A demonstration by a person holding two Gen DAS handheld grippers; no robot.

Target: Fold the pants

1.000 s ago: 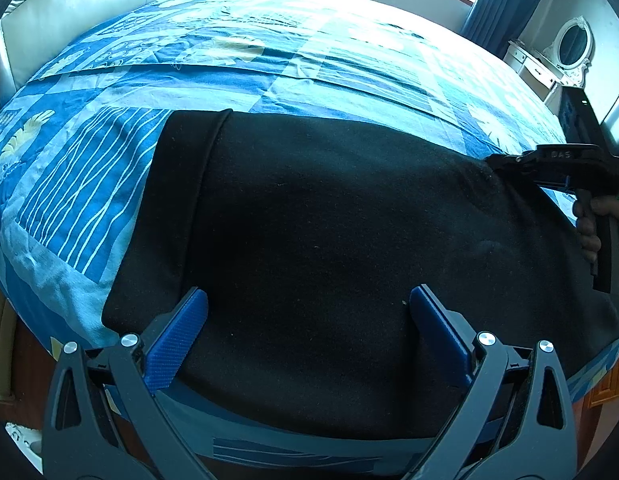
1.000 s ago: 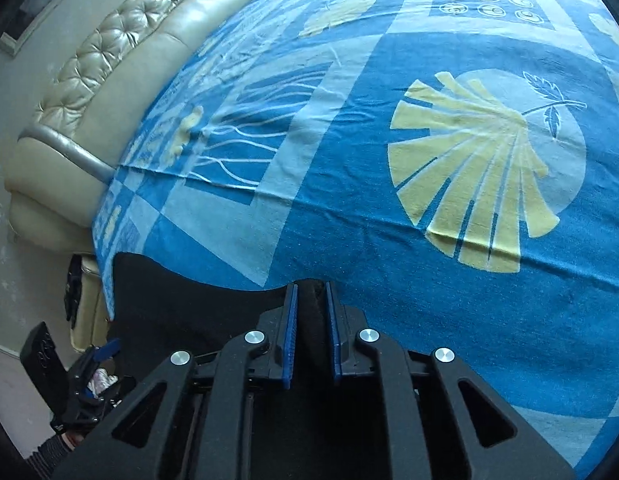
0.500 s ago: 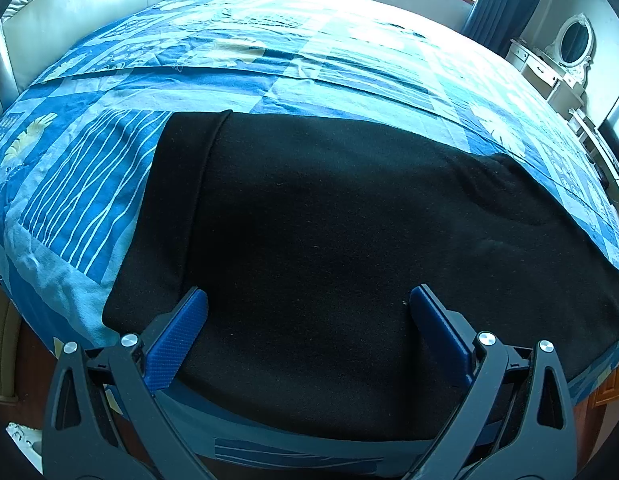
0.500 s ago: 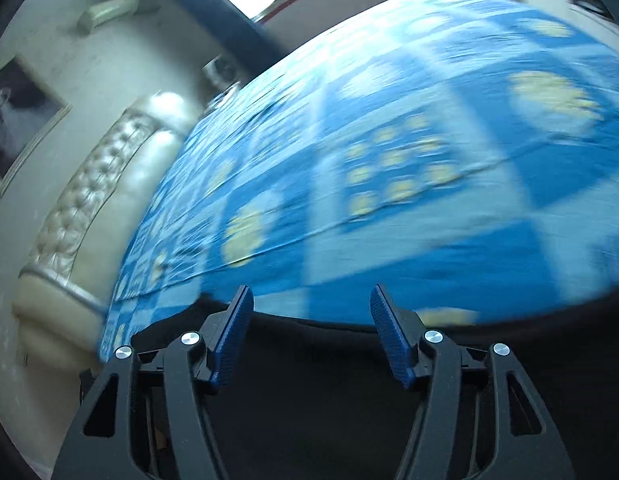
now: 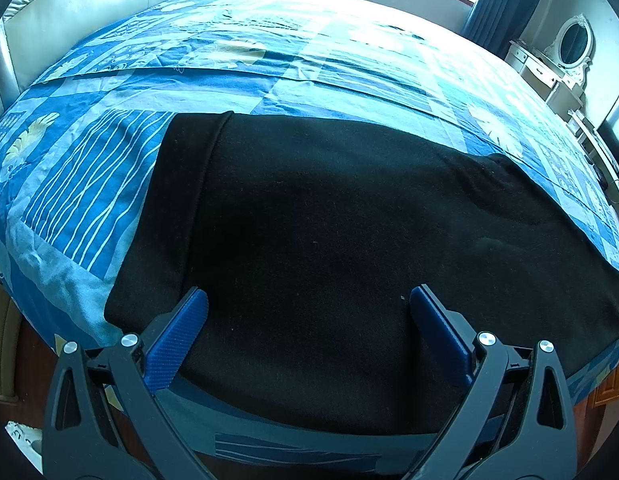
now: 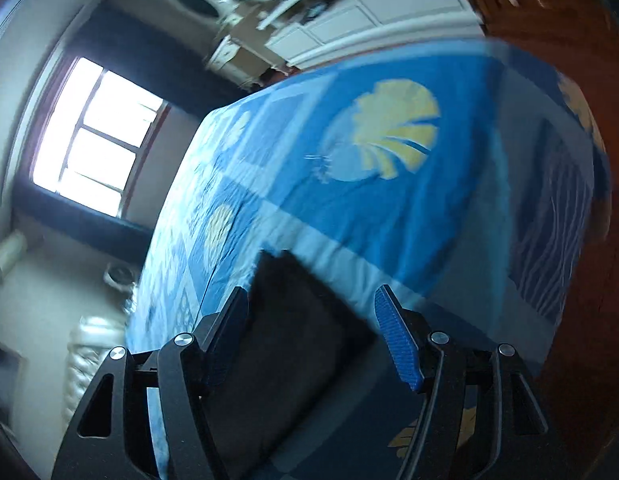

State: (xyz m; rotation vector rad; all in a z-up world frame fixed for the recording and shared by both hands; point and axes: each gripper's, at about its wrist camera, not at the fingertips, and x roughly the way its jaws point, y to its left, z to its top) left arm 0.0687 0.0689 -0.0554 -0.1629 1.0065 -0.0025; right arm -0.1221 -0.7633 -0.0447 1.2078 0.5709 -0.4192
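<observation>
Black pants (image 5: 329,248) lie spread flat across the near side of a bed with a blue patterned cover (image 5: 269,60). In the left wrist view my left gripper (image 5: 309,312) hovers over the near edge of the pants, open, its blue pads well apart and holding nothing. The right wrist view is blurred and rolled on its side. There my right gripper (image 6: 309,312) has its jaws apart and still opening, nothing gripped. A narrow end of the pants (image 6: 293,320) shows behind the gap, lying on the cover (image 6: 389,200).
A padded cream headboard (image 5: 89,8) stands at the far left. A window (image 6: 89,136) and dark curtains lie beyond the bed. A white dresser with an oval mirror (image 5: 565,60) stands at the right. Brown wooden floor (image 6: 569,20) shows past the bed's edge.
My right gripper let go of the black cloth, opened, and swept fast along the bed while rolling over. It has left the left wrist view. The left gripper has kept still.
</observation>
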